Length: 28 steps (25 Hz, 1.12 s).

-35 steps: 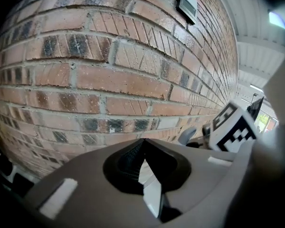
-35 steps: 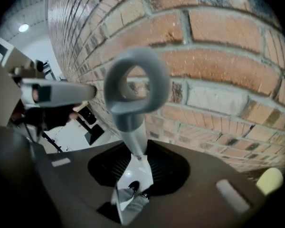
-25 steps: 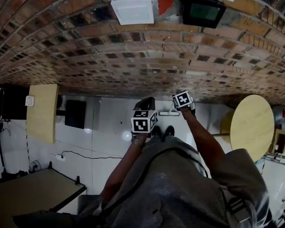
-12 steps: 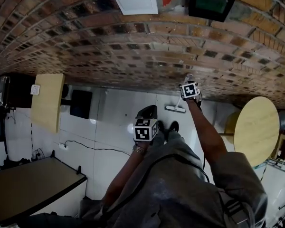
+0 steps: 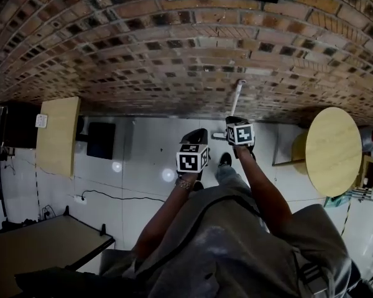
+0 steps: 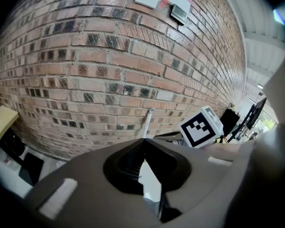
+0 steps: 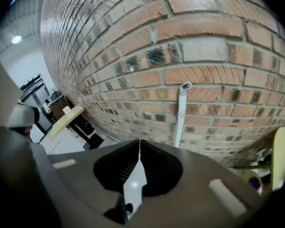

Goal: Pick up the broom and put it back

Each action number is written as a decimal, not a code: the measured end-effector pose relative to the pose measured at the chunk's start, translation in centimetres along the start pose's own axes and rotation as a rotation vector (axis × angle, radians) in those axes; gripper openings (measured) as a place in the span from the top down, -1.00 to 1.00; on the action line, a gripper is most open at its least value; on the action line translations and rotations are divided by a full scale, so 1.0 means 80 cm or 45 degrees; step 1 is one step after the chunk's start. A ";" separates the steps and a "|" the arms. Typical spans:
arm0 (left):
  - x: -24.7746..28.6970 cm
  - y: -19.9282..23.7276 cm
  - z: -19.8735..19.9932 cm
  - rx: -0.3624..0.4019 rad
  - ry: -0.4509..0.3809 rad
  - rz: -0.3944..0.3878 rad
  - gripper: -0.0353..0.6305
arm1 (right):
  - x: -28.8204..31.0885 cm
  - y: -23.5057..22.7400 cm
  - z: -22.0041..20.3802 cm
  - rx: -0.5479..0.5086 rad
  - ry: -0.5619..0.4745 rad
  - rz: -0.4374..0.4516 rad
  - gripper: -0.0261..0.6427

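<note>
Grey cloth over the person's shoulders fills the bottom of the head view, and both forearms reach out from it toward the wall. Nearest, the left claw [image 6: 143, 140] is pressed together at its tips with nothing between the jaws; it hangs over the white floor [image 5: 143, 166], short of the broom. Beside it the right claw [image 7: 139, 142] is pressed together too and empty, its marker cube [image 5: 240, 133] just in front of the broom's foot. A black shoe [image 5: 224, 160] shows on the floor below the two claws.

Past the claws the broom [image 5: 237, 95] stands propped against the brick wall [image 5: 174, 54]. It has a slim white handle with a rounded cap on top and a small mark partway down. Its pale, narrow head [image 5: 218, 136] rests on the floor at the wall's base. Neither claw touches it.

Off to the right a round wooden table [image 5: 332, 160] stands near the wall. To the left are a rectangular wooden tabletop [image 5: 56, 141] and a dark box [image 5: 101, 148] beside it. A cable [image 5: 112, 198] trails across the floor, and a dark table [image 5: 43, 247] sits closer to the person.

Half a second ago the right claw was up against the handle at the wall. Now it has drawn back from it, and the handle leans there bare. The left claw sits much as it did, to the left of the right one.
</note>
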<state>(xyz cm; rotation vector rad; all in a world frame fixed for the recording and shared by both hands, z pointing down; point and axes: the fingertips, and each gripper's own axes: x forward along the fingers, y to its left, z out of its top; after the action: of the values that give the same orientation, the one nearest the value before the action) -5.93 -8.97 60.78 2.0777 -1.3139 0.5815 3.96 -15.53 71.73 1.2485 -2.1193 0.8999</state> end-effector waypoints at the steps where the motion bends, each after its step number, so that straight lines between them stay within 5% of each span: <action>1: -0.007 -0.002 -0.005 0.006 -0.003 -0.017 0.88 | -0.014 0.020 -0.005 0.017 -0.014 0.001 0.90; 12: -0.105 -0.030 -0.085 0.042 -0.024 -0.113 0.88 | -0.183 0.222 -0.058 -0.010 -0.144 0.074 0.92; 28: -0.130 -0.114 -0.080 0.080 -0.114 -0.121 0.88 | -0.265 0.197 -0.060 -0.021 -0.272 0.063 0.92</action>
<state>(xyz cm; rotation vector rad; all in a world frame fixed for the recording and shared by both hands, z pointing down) -2.21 5.12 56.29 2.2272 -1.2527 0.4994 -0.25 5.37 55.37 1.3408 -2.3269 0.7982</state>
